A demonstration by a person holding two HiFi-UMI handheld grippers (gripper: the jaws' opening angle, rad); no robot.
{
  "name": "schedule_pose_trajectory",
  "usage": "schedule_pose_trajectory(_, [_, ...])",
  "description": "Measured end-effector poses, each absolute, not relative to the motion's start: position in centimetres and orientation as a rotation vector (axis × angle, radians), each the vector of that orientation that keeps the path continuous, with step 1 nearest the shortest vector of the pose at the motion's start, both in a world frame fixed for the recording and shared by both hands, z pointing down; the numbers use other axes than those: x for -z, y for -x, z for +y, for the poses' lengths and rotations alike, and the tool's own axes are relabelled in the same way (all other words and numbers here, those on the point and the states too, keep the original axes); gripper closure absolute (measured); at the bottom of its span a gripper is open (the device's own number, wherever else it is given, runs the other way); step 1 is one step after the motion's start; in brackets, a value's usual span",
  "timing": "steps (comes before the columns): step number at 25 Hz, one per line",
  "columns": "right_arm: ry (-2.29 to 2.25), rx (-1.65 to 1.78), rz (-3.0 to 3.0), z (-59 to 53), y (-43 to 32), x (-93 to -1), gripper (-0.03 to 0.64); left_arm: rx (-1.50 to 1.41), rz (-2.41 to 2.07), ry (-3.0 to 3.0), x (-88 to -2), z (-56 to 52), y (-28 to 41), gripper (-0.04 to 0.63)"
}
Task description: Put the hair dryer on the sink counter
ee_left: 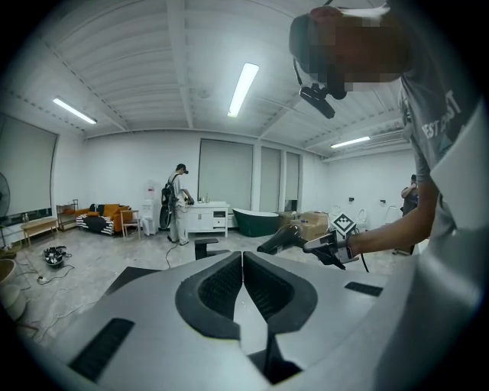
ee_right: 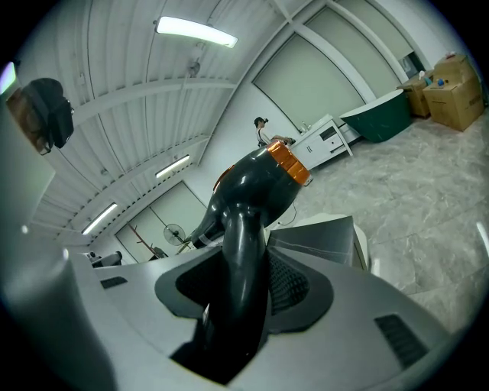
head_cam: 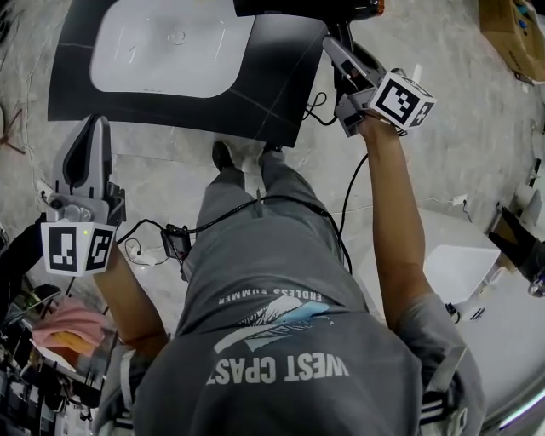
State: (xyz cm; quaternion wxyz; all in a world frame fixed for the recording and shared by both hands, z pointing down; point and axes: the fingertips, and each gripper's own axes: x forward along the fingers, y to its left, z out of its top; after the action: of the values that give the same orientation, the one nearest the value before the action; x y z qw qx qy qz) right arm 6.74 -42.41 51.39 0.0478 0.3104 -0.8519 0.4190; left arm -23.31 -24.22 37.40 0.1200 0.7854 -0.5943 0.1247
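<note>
Right tool — jaws clenched on the handle of the black hair dryer, whose orange-ringed body rises just beyond the tips, above the dark sink tabletop ahead. Left tool — jaws together, empty, well apart.

Sink counter: dark slab top, bare around a white basin set into it.
Floor: pale marbled tile. On it: cardboard box, far right; white moulded piece, possibly a stool, near right.
</note>
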Motion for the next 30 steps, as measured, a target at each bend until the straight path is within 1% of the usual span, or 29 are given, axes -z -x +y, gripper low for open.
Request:
schedule_pose_trajectory(20, [-0.852, -1.365, -2.420, -42.5, -4.7, -62.5, 0.425, -0.388, -1.716, -2.224, -40.7, -25.0, 23.8, 0.572])
schedule_pose_trajectory(30, [-0.820, -1.359, -2.387, -42.3, -4.1, -65.0, 0.425, -0.394, -1.707, -2.208, -41.3, -25.1, 23.8, 0.572])
